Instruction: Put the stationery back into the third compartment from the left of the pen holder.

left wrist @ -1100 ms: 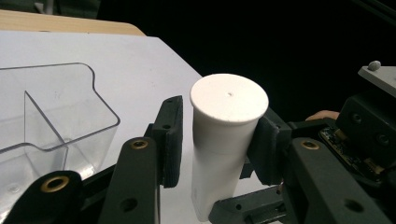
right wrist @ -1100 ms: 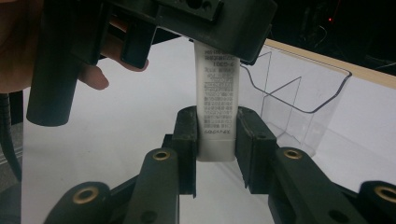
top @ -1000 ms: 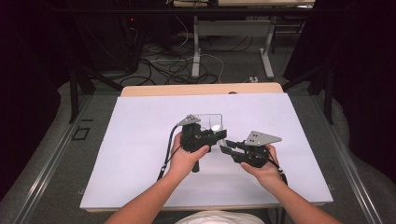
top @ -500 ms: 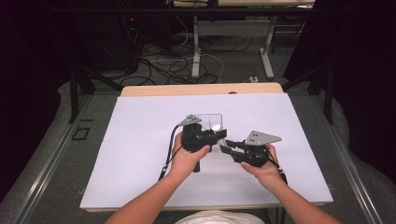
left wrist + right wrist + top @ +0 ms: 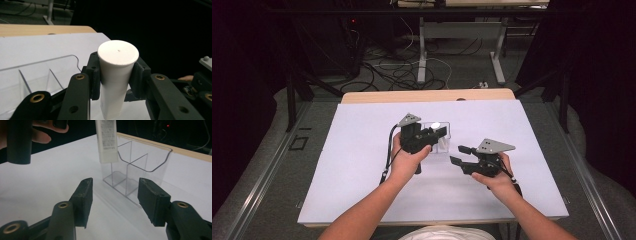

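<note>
The white tube [image 5: 116, 75] hangs cap-up above the clear divided holder [image 5: 140, 167], clamped in the left tool [image 5: 116, 77]. The right tool [image 5: 115, 202], beside the holder, has just been opening and stands empty, likely leaving the left to lower it in.

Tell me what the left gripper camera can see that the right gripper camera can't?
The left gripper view alone shows the round flat cap of the white tube, with the left gripper shut on it just below that cap. The right gripper view alone shows the tube's lower end with small print, hanging above the table beside the clear box, and the right gripper, whose jaws have just been opening with nothing between them. Both show the tube, the clear divided box and the white table cover.
</note>
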